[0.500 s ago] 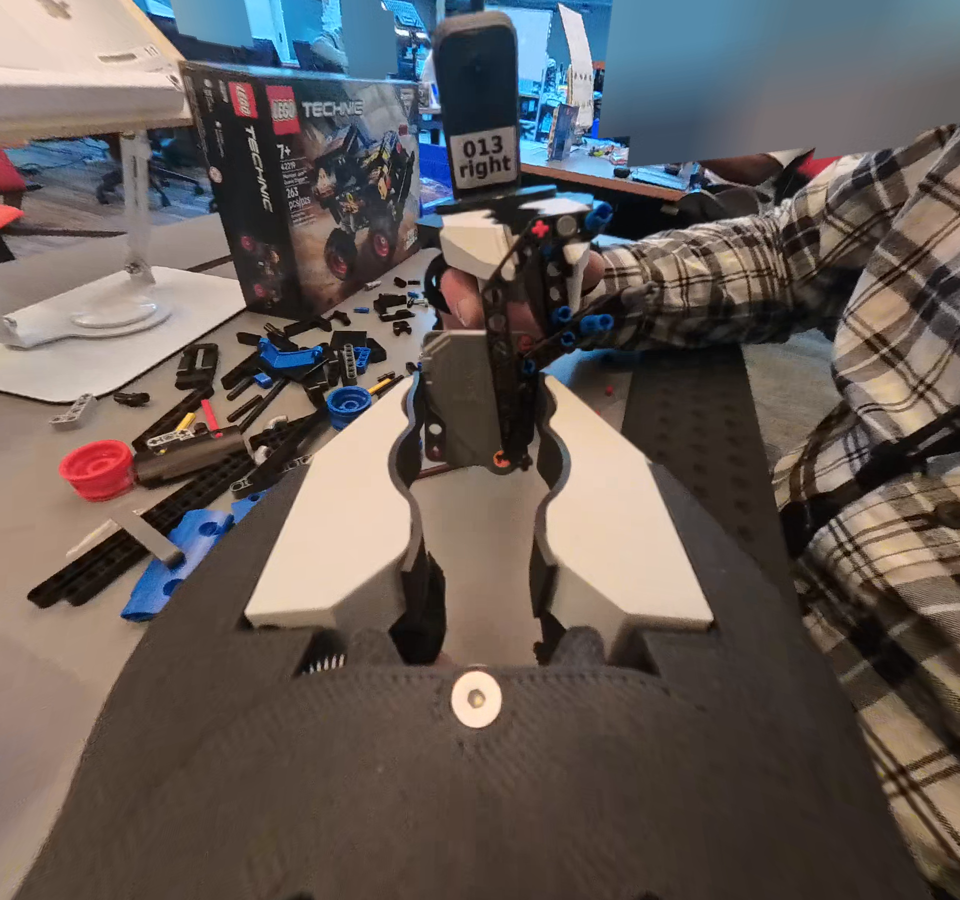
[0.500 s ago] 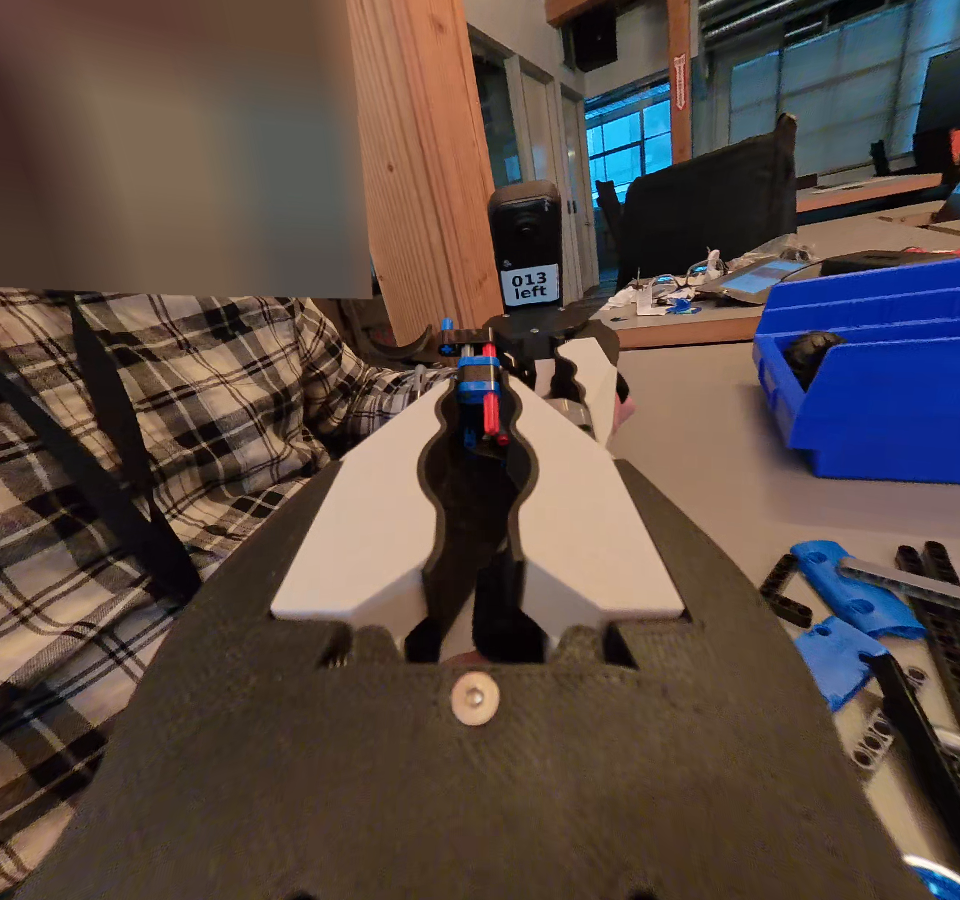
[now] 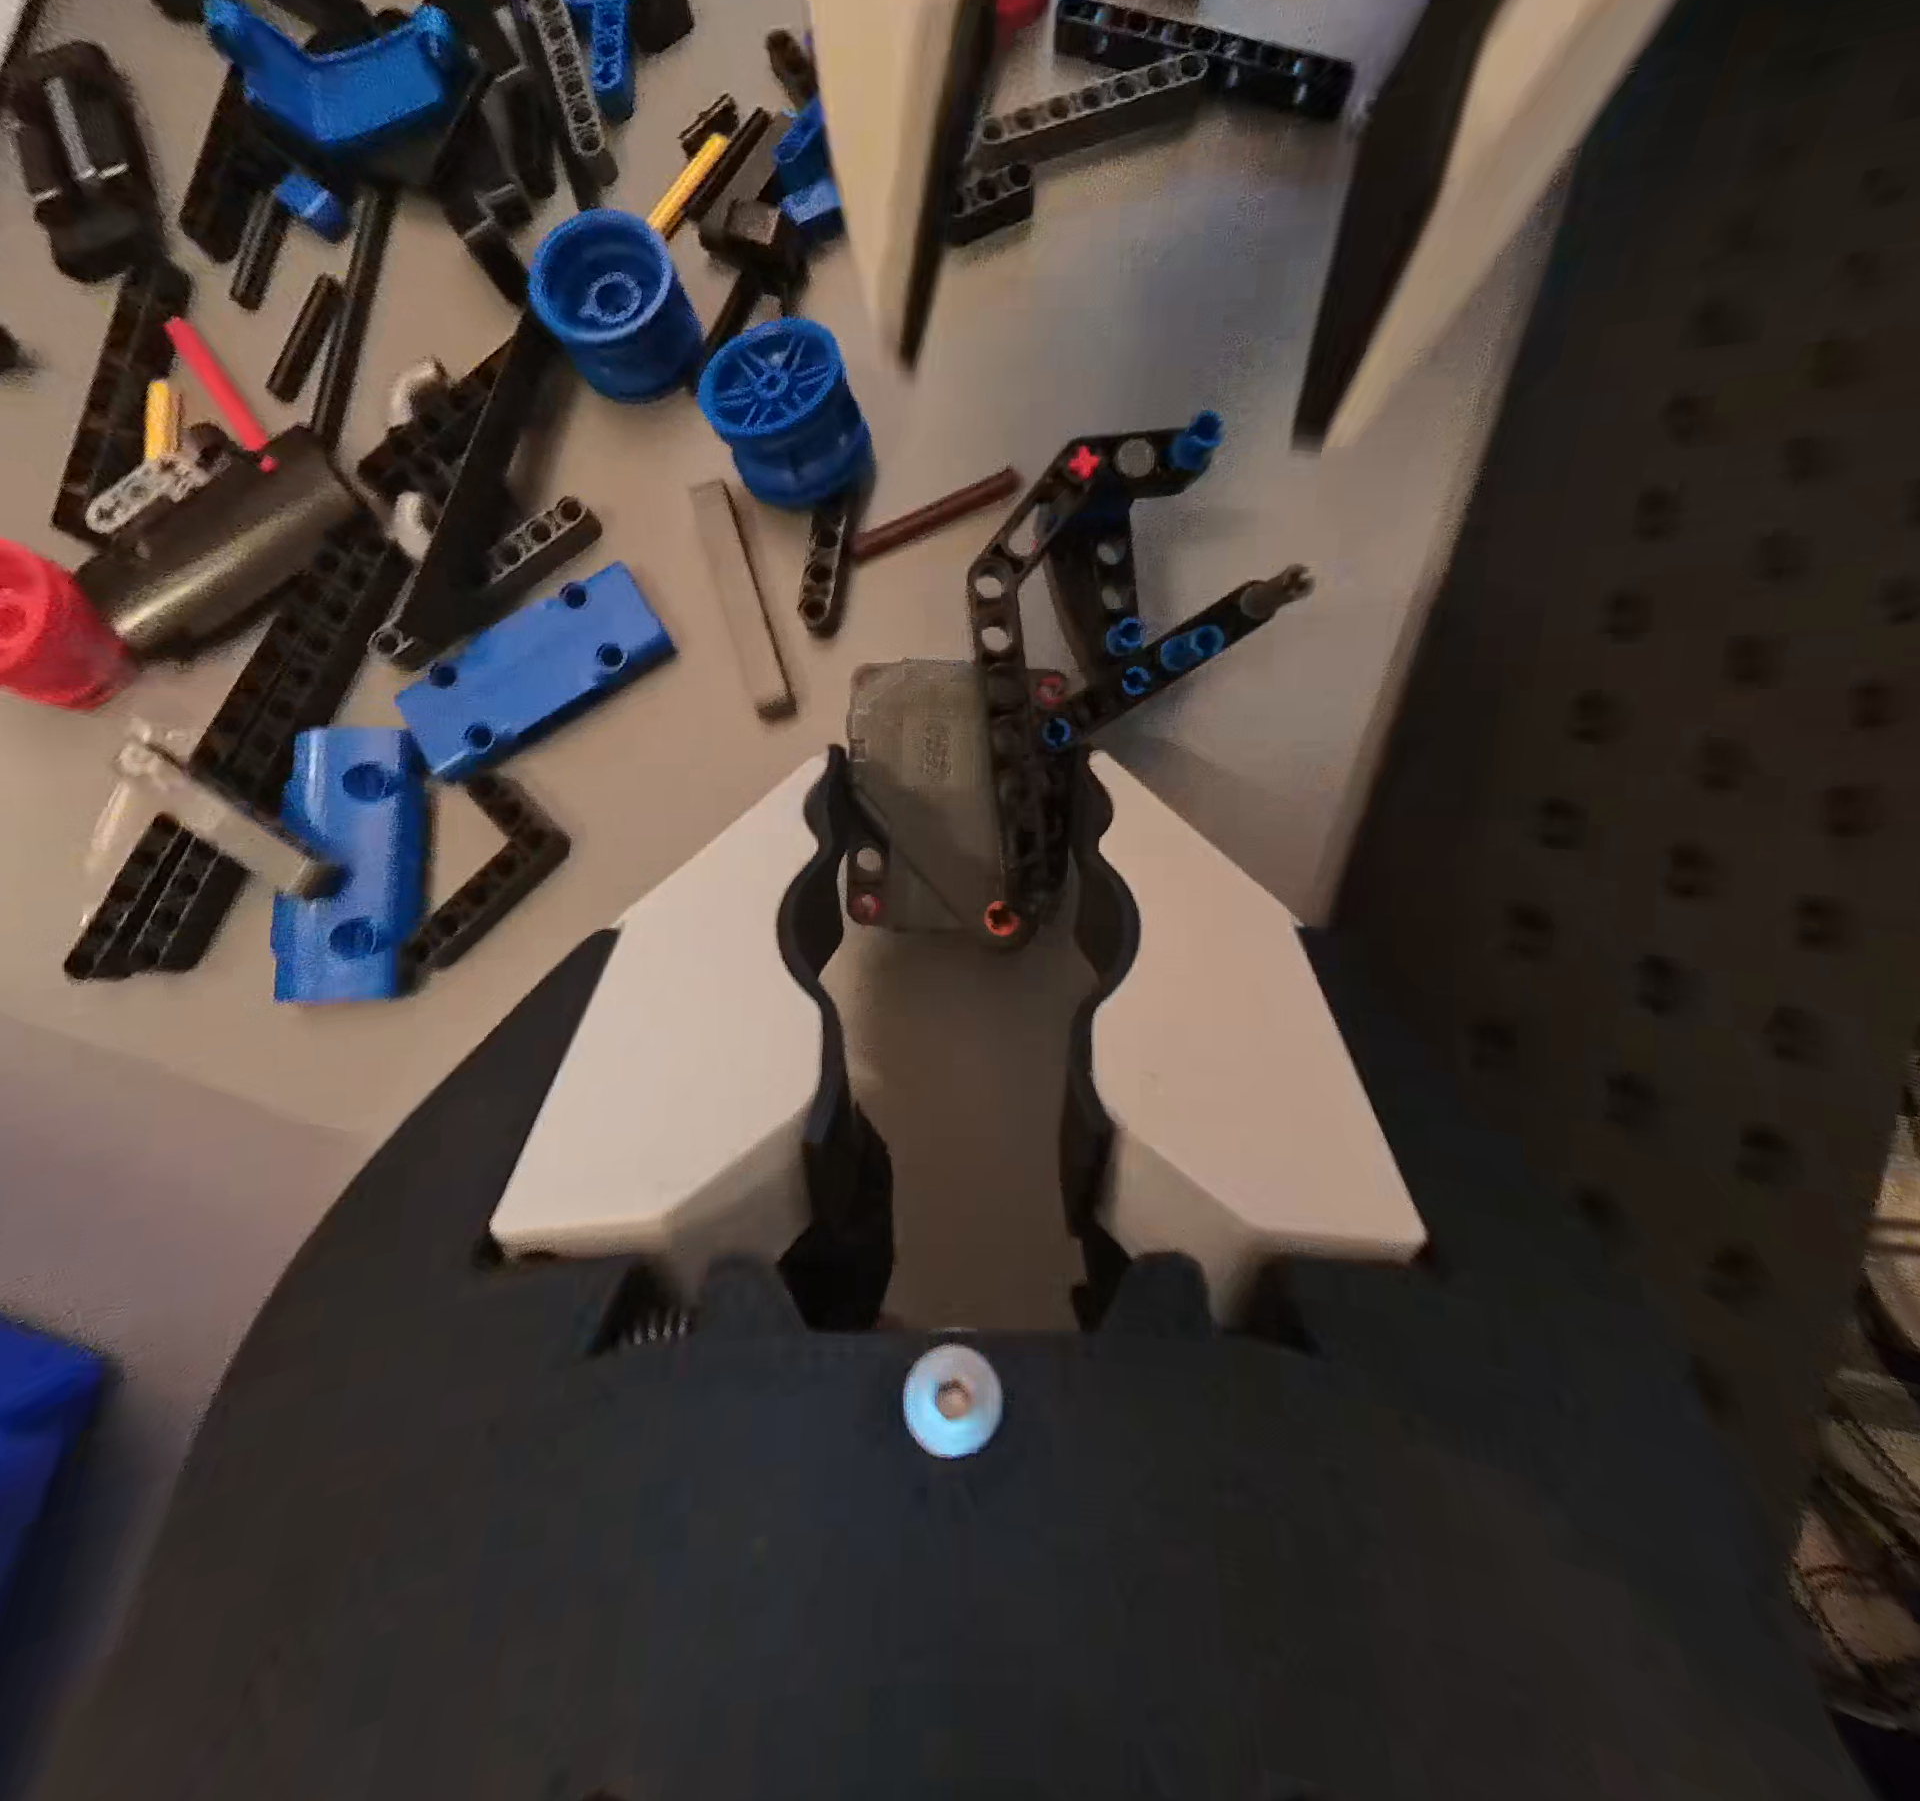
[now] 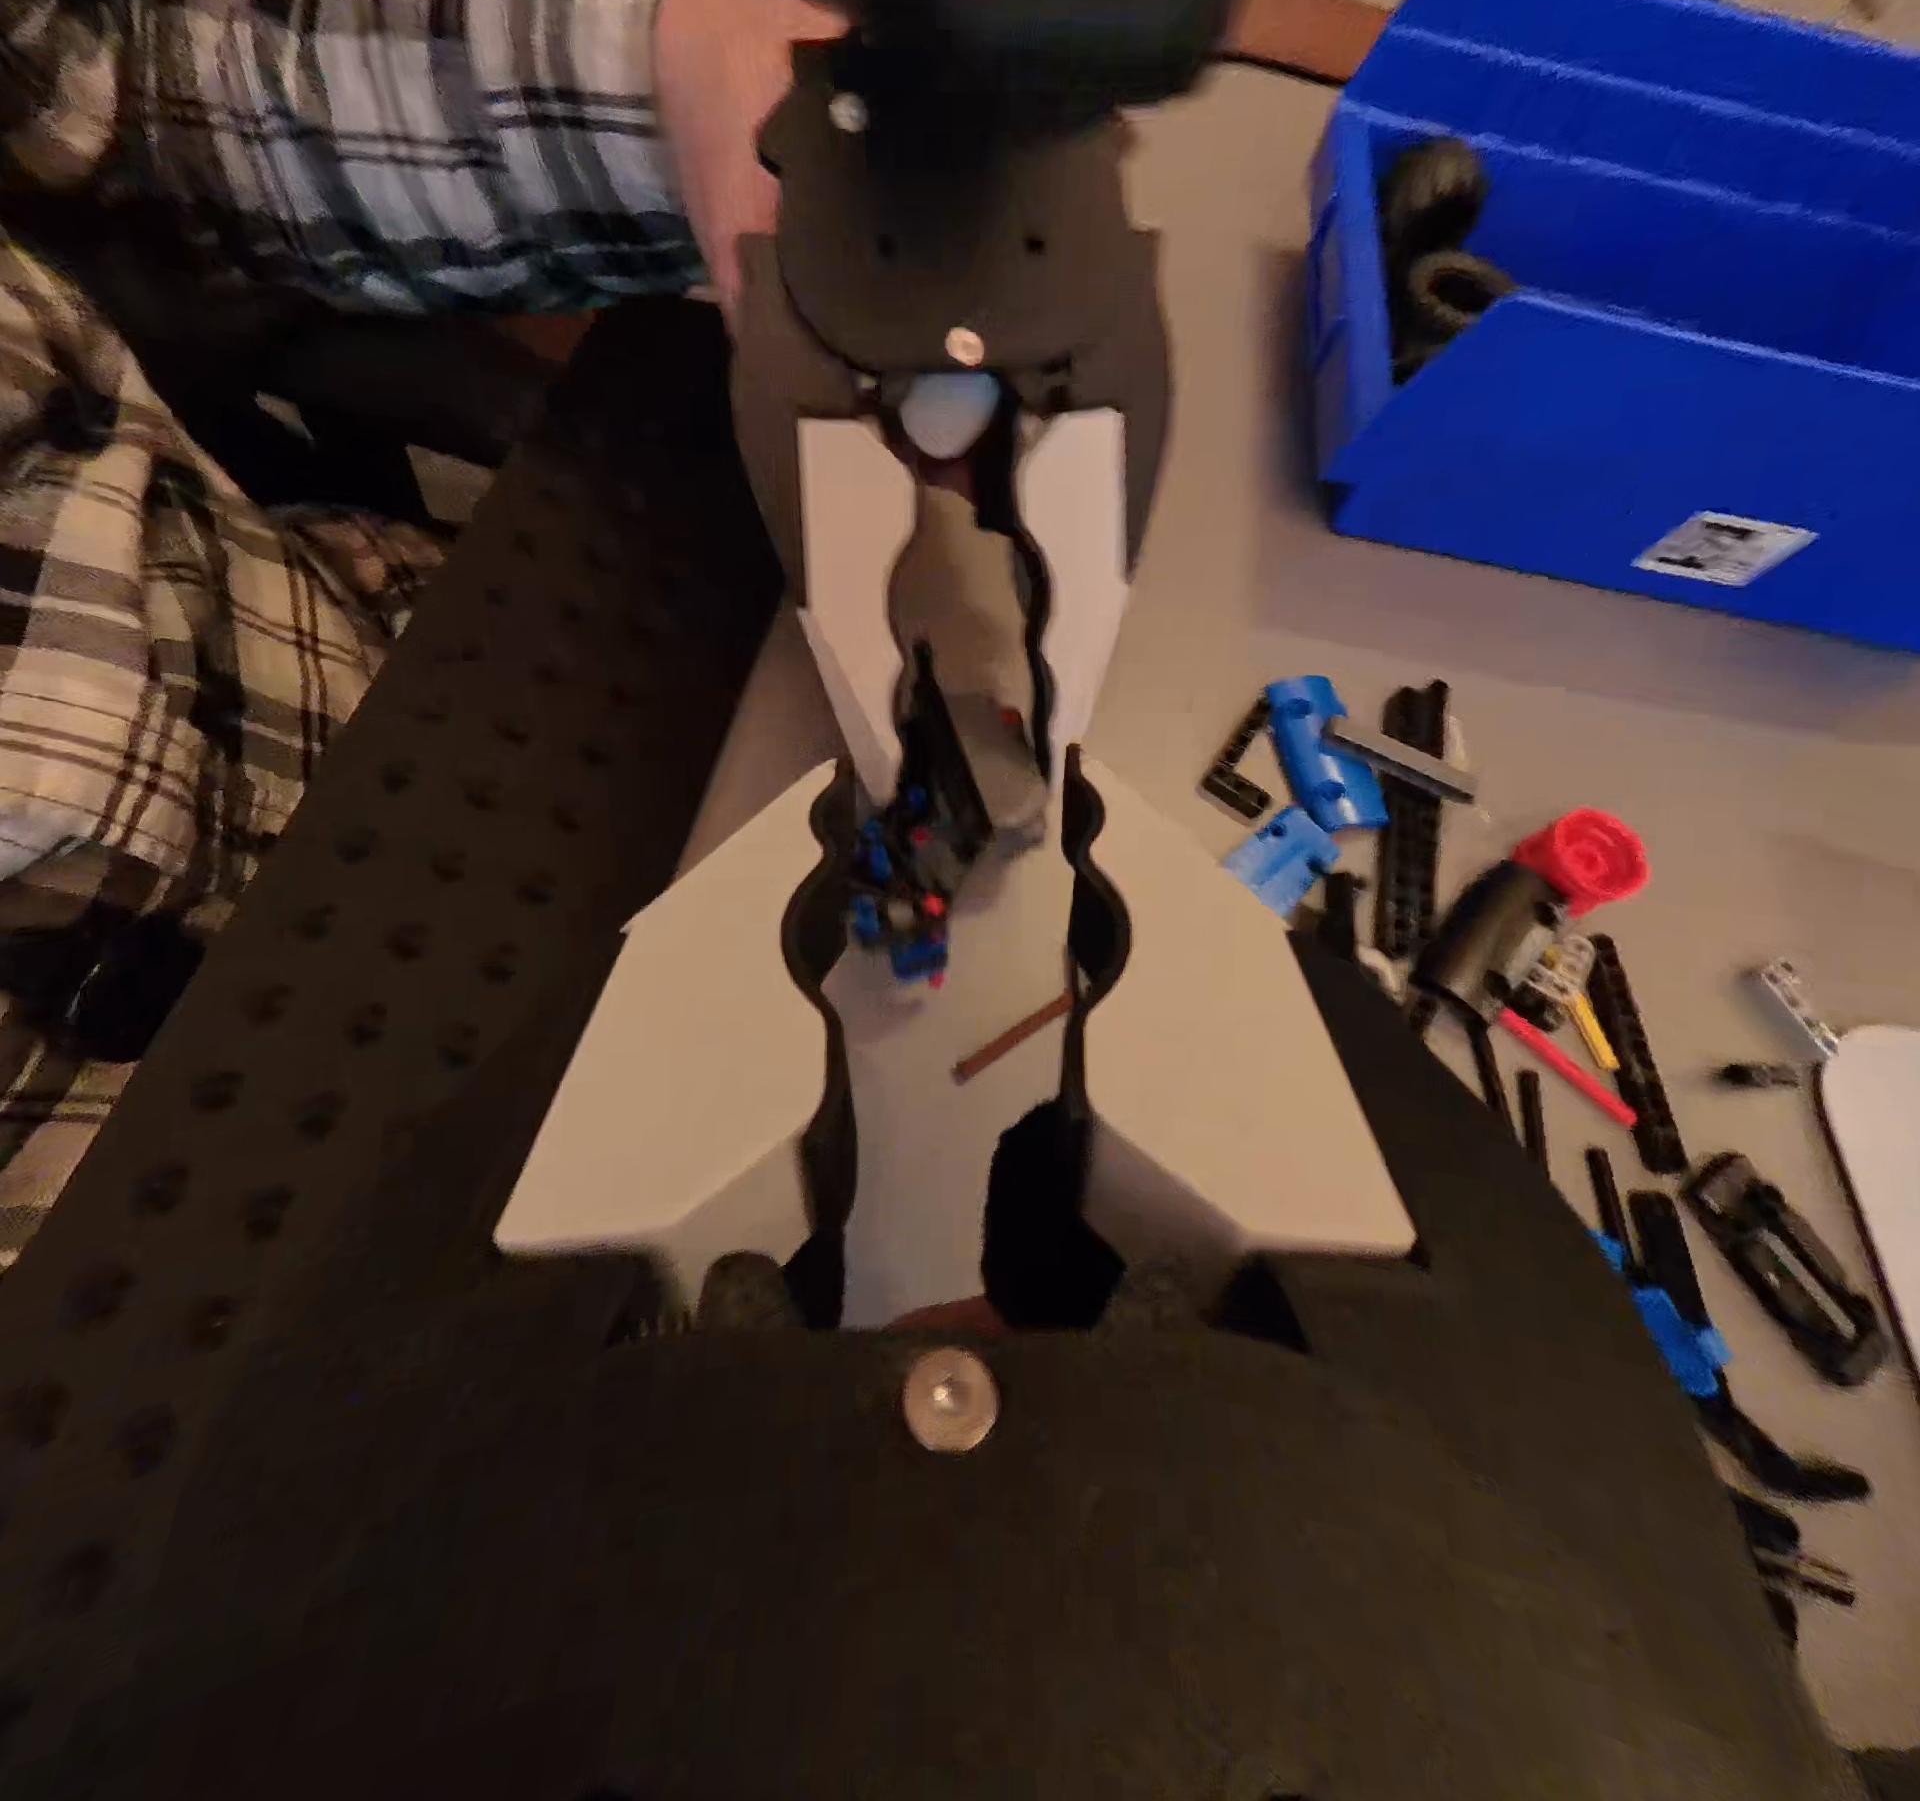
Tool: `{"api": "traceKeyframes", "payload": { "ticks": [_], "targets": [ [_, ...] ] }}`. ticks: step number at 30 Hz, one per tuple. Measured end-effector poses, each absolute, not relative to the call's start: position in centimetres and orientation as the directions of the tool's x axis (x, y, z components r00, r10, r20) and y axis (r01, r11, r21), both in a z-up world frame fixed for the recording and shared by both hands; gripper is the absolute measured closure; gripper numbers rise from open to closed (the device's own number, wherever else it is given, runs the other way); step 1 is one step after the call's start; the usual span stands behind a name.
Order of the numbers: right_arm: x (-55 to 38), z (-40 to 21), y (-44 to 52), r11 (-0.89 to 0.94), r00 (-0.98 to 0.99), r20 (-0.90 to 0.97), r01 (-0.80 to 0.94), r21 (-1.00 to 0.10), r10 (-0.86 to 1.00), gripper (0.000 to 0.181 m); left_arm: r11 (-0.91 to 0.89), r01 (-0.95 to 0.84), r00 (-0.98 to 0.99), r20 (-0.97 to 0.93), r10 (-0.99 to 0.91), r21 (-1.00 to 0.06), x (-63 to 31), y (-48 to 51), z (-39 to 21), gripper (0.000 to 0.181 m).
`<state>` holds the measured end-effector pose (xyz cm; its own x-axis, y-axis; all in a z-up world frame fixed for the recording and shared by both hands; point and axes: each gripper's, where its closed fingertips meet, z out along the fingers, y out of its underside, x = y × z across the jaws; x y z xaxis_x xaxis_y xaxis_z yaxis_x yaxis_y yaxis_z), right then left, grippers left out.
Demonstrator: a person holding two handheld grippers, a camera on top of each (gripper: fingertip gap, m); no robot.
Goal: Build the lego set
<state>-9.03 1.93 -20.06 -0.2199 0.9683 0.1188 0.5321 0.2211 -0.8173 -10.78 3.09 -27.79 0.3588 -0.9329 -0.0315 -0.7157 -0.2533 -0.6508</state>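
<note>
The partly built lego assembly [image 3: 997, 712] is a grey block with black beams, blue pins and red pins. My left gripper [image 3: 961, 795] is shut on the grey block and holds it over the table. My right gripper [image 4: 956, 780] is open, and the assembly's beam end [image 4: 914, 858] lies in the gap near its left finger. In the left wrist view the right gripper [image 3: 1107, 395] comes in from the top, jaws wide apart, past the assembly's tip. In the right wrist view the left gripper's white fingers [image 4: 852, 546] point toward me.
Loose parts cover the grey table: blue wheel hubs [image 3: 613, 307], a red hub [image 3: 42, 619], blue panels [image 3: 535, 665], black beams [image 3: 1195, 47], a brown axle [image 3: 935, 525]. A blue bin [image 4: 1621, 421] holds black tyres [image 4: 1439, 224]. A black perforated mat [image 4: 416, 816] and a plaid sleeve [image 4: 364, 110] lie nearby. The left gripper's tips are roughly 8 cm from the right gripper's.
Both grippers have tipped from level to looking down at the table. My right gripper has opened and let go of the assembly. My left gripper still holds it.
</note>
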Motion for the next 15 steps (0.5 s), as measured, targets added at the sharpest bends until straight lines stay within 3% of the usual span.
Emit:
{"api": "traceKeyframes", "payload": {
  "ticks": [5,7,9,12,15],
  "targets": [
    [-10.2,-25.7,2.4,0.299,-0.244,0.175,0.713,-0.635,0.954,0.16,-0.241,-0.709,0.345,-0.028,-0.938,-0.663,-9.8,3.1,-28.1,0.136],
    [-10.4,-25.9,1.8,0.287,-0.261,0.139,0.707,-0.647,0.955,0.17,-0.246,-0.694,0.356,-0.026,-0.934,-0.677,-10.4,3.0,-28.0,0.122],
    [-10.3,-25.8,2.1,0.267,-0.246,0.126,0.705,-0.657,0.961,0.175,-0.244,-0.671,0.368,-0.028,-0.929,-0.7,-10.9,2.9,-27.8,0.12],
    [-10.3,-25.7,2.0,0.202,-0.231,0.058,0.673,-0.711,0.971,0.175,-0.251,-0.709,0.364,-0.037,-0.931,-0.659,-11.4,2.7,-29.7,0.122],
    [-10.1,-25.5,2.3,0.12,-0.205,-0.018,0.643,-0.756,0.979,0.176,-0.256,-0.653,0.364,0.001,-0.931,-0.713,-10.3,2.6,-29.5,0.138]
  ]
}}
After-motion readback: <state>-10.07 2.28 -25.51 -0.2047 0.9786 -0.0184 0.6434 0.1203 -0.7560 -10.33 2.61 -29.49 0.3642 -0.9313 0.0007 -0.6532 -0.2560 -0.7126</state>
